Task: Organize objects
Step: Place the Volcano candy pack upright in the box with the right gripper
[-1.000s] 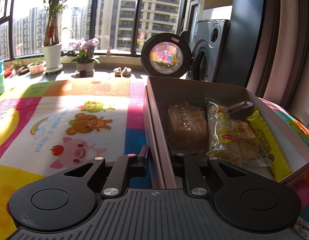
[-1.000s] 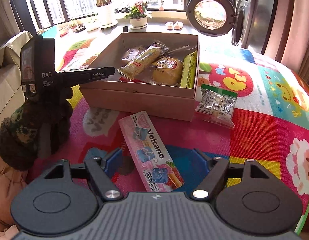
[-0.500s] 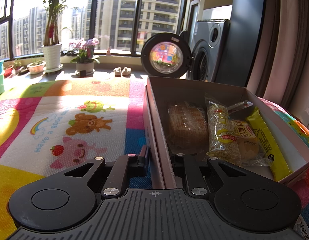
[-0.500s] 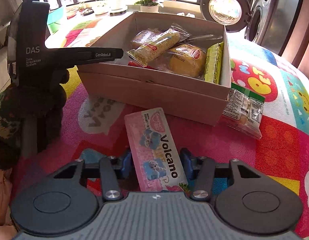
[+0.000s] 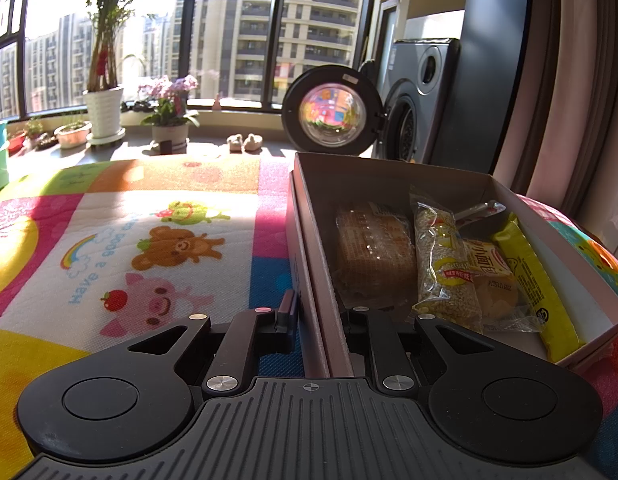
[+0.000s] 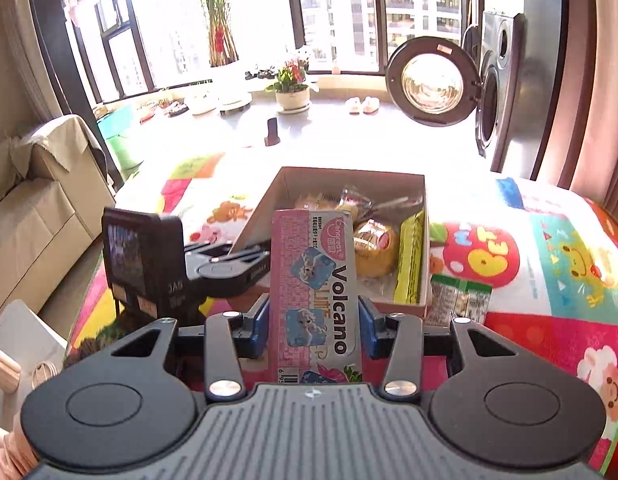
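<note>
light: strong window [image 6: 341, 16] sun | glare: blown-out sill | edges: fisheye-bent | focus: sharp

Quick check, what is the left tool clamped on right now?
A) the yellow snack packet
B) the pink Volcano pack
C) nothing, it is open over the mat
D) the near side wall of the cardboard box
D: in the left wrist view the left tool has one finger outside and one inside the cardboard box, shut on its thin wall; the pink Volcano pack sits in the right tool instead.
</note>
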Demonstrator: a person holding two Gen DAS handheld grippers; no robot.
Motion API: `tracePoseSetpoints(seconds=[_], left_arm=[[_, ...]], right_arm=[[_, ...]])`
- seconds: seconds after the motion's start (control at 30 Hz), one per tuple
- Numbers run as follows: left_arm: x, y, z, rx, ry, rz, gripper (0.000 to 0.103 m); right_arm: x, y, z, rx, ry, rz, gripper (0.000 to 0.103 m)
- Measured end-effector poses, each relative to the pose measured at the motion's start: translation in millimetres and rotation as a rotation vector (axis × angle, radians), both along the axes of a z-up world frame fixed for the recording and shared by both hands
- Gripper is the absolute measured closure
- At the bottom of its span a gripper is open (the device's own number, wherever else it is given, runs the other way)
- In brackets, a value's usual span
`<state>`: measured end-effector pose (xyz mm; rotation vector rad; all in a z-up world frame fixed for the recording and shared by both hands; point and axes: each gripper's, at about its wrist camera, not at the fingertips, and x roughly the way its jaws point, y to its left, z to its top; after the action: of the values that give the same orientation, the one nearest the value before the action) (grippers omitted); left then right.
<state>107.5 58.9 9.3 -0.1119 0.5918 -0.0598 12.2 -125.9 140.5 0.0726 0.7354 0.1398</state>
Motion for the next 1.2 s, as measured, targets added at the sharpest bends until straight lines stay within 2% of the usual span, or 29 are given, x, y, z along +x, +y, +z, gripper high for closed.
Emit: tracePoseSetpoints(seconds=[0.13, 0.33, 0.4, 0.43, 0.5, 0.6, 0.7, 0.77, 0.83, 1.03, 1.1, 1.13, 1.2], left_arm=[[0.1, -0.3, -0.1, 0.0, 0.0, 0.0, 0.086], [0.1, -0.3, -0.2, -0.001, 0.0, -0.001, 0.086], [0.3, -0.3, -0.8, -0.002, 0.001, -0.002, 0.086], [0.4, -0.6, -1.0, -0.003, 0.002, -0.002, 0.086], [0.6, -1.2, -1.6, -0.001, 0.003, -0.003, 0.086], [0.7, -0.9, -1.3, -0.002, 0.003, -0.003, 0.086], [0.6, -0.9, -1.2, -0.002, 0.003, -0.003, 0.086], [0.7, -1.0, -1.2, -0.002, 0.003, -0.003, 0.086], [0.7, -1.2, -1.4, -0.001, 0.001, -0.003, 0.086], [0.8, -1.3, -1.4, -0.001, 0.002, -0.003, 0.086], [0.7, -1.3, -1.4, -0.001, 0.002, -0.003, 0.086], [0.8, -1.1, -1.4, -0.001, 0.002, -0.003, 0.086], [0.7, -1.2, -1.3, -0.001, 0.002, -0.003, 0.086]], right_arm=[[53.1, -0.9, 1.4, 0.02, 0.002, -0.065, 0.06], [121.5, -6.6, -42.3, 0.061, 0.11, -0.18, 0.059], [127.3, -13.1, -55.8, 0.108, 0.158, -0.197, 0.057], [127.1, -14.1, -59.1, 0.111, 0.161, -0.202, 0.05], [121.2, -16.5, -58.4, 0.081, 0.138, -0.204, 0.049], [108.3, -29.8, -48.9, 0.03, 0.073, -0.236, 0.04], [103.0, -56.3, -42.3, 0.018, 0.031, -0.311, 0.033], [104.2, -73.3, -45.0, -0.007, 0.031, -0.37, 0.025], [110.5, -93.8, -57.8, -0.013, 0.068, -0.426, 0.024], [127.7, -133.6, -107.5, 0.071, 0.19, -0.527, 0.025], [132.8, -137.0, -119.3, 0.09, 0.221, -0.528, 0.03], [135.9, -137.5, -123.6, 0.097, 0.234, -0.524, 0.036], [139.2, -136.4, -127.8, 0.112, 0.246, -0.509, 0.038]])
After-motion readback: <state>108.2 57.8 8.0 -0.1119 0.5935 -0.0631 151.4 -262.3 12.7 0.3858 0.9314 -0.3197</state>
